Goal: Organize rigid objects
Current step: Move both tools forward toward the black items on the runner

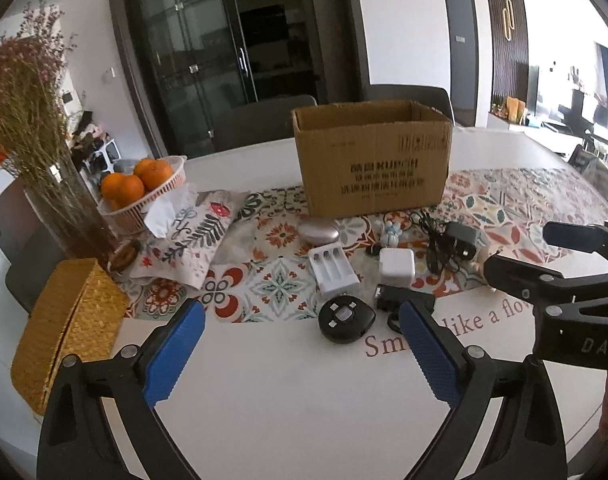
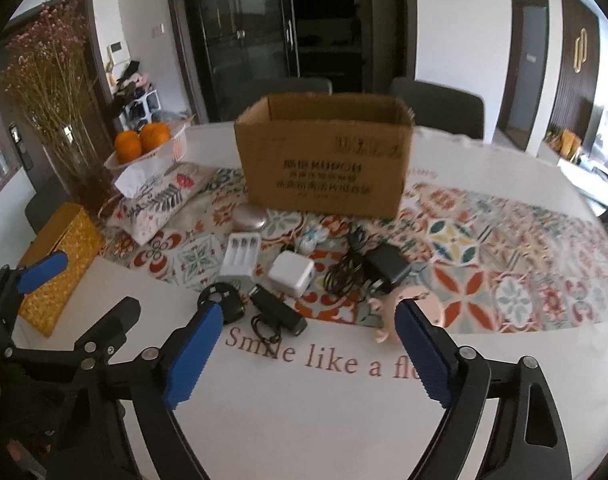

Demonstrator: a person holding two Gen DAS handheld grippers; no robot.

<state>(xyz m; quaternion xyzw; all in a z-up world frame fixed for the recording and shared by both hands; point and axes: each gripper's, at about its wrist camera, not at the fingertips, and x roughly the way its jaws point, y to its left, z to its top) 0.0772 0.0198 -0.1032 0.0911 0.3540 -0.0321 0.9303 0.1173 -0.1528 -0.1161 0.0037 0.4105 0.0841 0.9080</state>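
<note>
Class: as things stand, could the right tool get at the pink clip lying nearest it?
Probably yes. The right tool is open above bare tabletop, and the pink clip lies by its right finger, nothing between.

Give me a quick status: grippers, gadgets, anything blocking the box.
Left gripper and right gripper open, empty. Small gadgets loose on table before open cardboard box. Nothing blocking.

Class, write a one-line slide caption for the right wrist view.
Open right tongs hover before small gadgets, an open cardboard box behind.
</note>
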